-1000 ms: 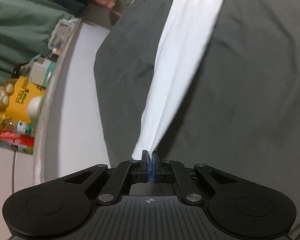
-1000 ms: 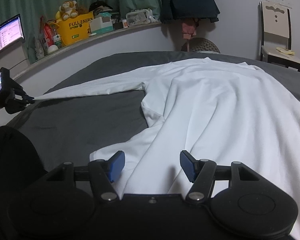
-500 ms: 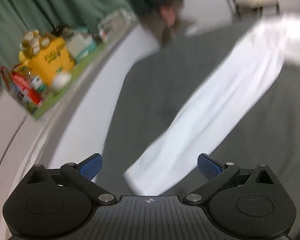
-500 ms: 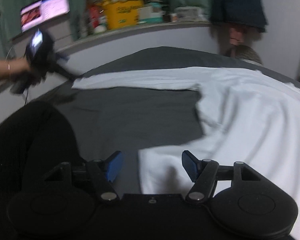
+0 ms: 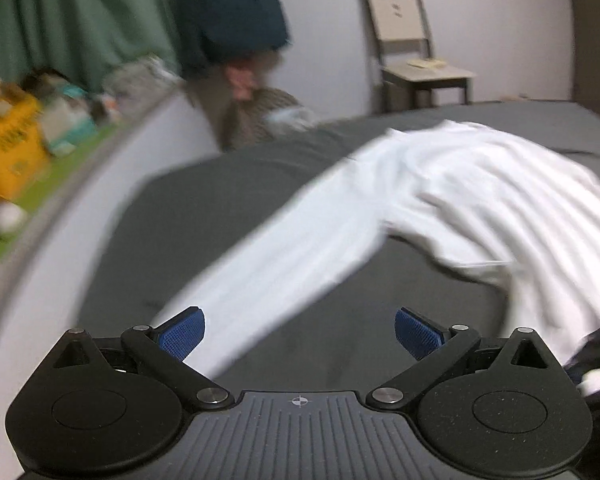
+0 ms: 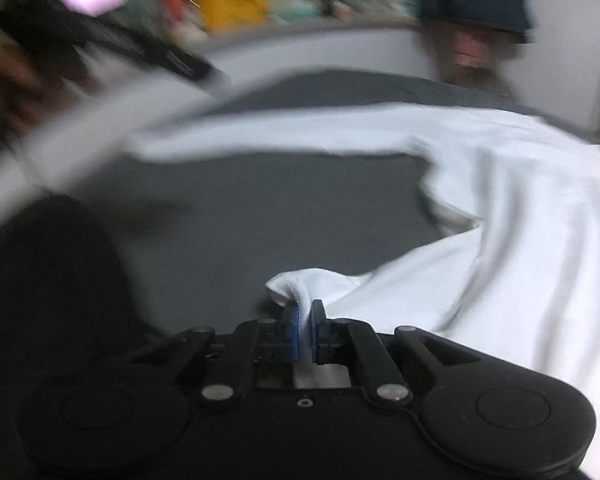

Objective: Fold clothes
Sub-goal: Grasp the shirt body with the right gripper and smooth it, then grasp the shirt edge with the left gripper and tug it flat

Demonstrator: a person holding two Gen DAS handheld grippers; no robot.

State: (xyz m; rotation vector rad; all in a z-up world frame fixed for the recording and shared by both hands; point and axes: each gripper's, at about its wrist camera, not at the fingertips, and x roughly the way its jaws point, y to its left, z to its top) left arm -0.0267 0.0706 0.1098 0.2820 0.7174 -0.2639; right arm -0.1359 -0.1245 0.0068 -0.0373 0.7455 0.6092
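Observation:
A white long-sleeved shirt (image 5: 480,184) lies spread on a dark grey bed (image 5: 204,200). Its sleeve (image 5: 284,248) stretches flat toward my left gripper (image 5: 300,334), which is open above the sleeve's end with nothing between its blue pads. In the right wrist view the shirt (image 6: 540,208) fills the right side, and my right gripper (image 6: 306,324) is shut on a bunched corner of its hem (image 6: 300,284). The sleeve (image 6: 260,136) runs left across the bed. Both views are blurred by motion.
A curved white ledge (image 5: 60,216) borders the bed, carrying a yellow box (image 5: 8,148) and clutter before green curtains. A dark garment (image 5: 228,12) hangs on the wall and a wooden chair (image 5: 412,52) stands beyond the bed. A dark blurred shape (image 6: 100,48) sweeps upper left.
My left gripper let go of the sleeve, which now lies on the bed, and swung to the right. My right gripper closed on the shirt's hem corner.

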